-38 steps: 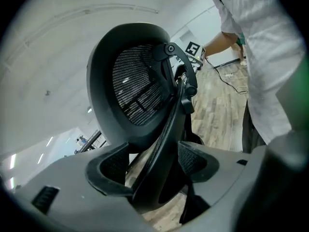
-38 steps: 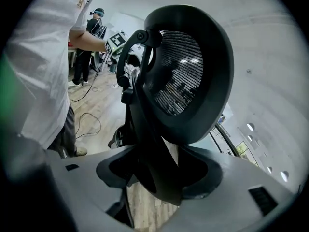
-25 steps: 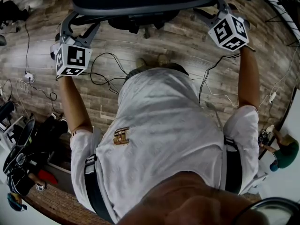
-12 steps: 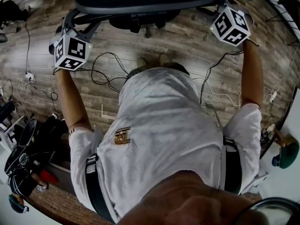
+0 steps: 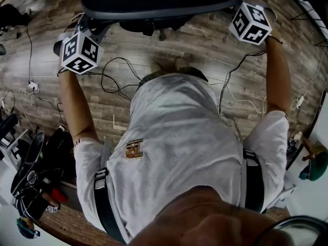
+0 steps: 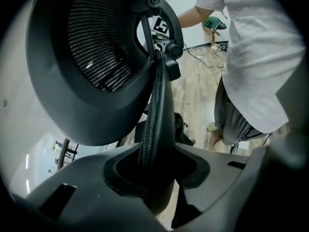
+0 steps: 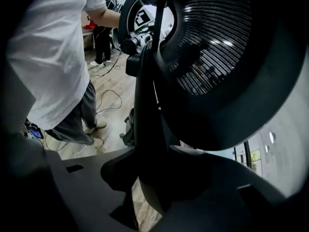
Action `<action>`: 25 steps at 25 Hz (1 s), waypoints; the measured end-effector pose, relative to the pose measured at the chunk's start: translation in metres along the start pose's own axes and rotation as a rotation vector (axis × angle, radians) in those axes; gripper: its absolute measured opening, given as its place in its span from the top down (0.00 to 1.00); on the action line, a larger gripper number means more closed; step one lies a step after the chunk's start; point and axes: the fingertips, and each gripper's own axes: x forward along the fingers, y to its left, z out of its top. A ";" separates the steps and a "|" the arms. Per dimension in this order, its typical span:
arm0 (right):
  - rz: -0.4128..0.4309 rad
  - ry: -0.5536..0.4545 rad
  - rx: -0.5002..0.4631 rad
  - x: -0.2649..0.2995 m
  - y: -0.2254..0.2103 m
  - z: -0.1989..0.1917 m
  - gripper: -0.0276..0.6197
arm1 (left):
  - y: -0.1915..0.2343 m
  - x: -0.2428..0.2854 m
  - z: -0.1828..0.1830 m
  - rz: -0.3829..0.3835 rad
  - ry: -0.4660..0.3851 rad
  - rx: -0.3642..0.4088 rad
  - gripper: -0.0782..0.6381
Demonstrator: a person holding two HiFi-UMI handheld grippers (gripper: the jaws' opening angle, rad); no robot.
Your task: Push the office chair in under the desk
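Wood-plank floor (image 5: 205, 45), strewn with cables (image 5: 110, 78), lies under the office chair (image 5: 159, 1), which stands right in front of us with its mesh back turned our way. Over the last second both our arms have eased forward onto the back's side edges, and the jaws have just been closing. The left hand-held gripper (image 5: 86, 27) now clamps the left edge of the back's frame, and the right hand-held gripper (image 5: 237, 5) clamps the right edge. We judge the two-sided hold made, so the push itself can begin; the chair has not yet rolled.
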 end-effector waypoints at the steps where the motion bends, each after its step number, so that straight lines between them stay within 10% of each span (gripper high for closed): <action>1: -0.004 0.008 -0.024 0.001 0.000 0.000 0.70 | 0.000 0.001 -0.001 -0.009 -0.001 0.012 0.68; 25: -0.088 0.050 -0.134 0.052 -0.058 0.037 0.81 | 0.068 0.022 -0.059 -0.067 -0.044 0.079 0.74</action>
